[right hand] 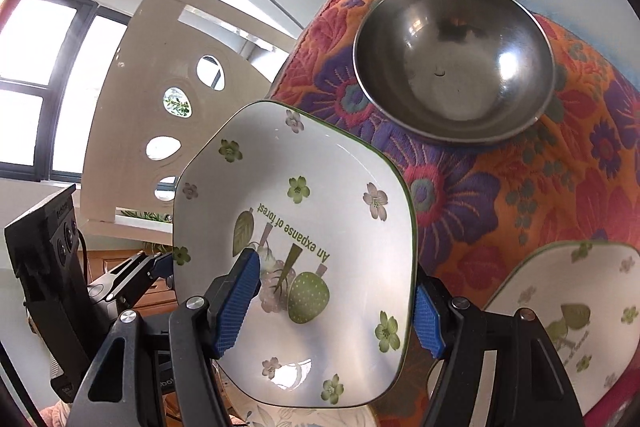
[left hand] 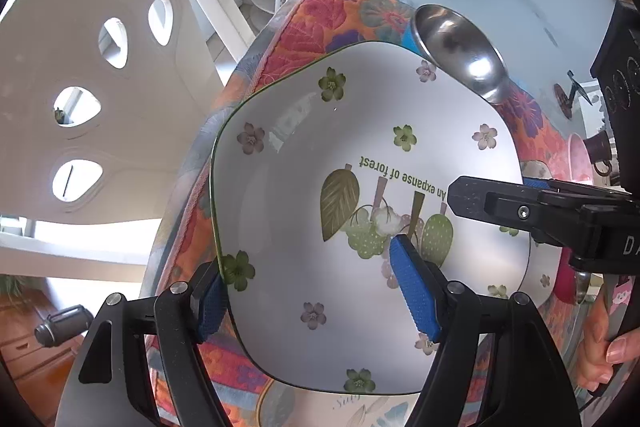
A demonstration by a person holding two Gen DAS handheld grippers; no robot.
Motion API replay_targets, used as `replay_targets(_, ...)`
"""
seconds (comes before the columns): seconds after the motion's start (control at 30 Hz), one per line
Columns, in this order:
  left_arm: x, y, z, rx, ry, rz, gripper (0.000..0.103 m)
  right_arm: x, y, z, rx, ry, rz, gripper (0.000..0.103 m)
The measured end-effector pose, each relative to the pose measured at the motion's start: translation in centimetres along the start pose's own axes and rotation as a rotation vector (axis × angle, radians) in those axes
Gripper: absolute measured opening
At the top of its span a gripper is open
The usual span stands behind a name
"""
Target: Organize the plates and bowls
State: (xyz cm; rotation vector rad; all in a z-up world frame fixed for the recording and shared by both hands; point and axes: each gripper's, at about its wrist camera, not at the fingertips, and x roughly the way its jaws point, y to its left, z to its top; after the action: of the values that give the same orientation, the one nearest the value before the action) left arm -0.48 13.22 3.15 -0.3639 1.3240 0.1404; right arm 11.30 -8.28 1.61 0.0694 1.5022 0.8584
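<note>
Both tongs were clamped on one white floral plate point(left hand: 360, 227), held clear above the floral cloth point(right hand: 520, 195) on the surface: left tongs point(left hand: 316, 291) w/ one pad on each side of its rim, right tongs point(right hand: 332, 303) likewise on the opposite edge. Plate looked mid-carry, not yet set anywhere. A steel bowl point(right hand: 452, 63) sat empty on the cloth beyond, a matching floral plate point(right hand: 568, 323) lay near the right side, and another patterned dish point(left hand: 320, 407) showed just under the held one. So sorting seemed early: nothing visibly stacked yet; plates and bowl left to group.
</note>
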Motion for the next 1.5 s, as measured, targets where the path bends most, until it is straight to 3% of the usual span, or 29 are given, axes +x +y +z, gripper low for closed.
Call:
replay_targets(0.53,-1.7,-0.2,-3.0,0.042,-0.004,-0.015,0.071,-2.0,1.9,-4.1,0.031,-0.047,-0.009,0.069)
replay_targets(1.5,-2.1,-0.5,-8.9,0.142,0.040,-0.069,0.071,-1.5,2.0,-11.6,0.166,-0.075,-0.013,0.069)
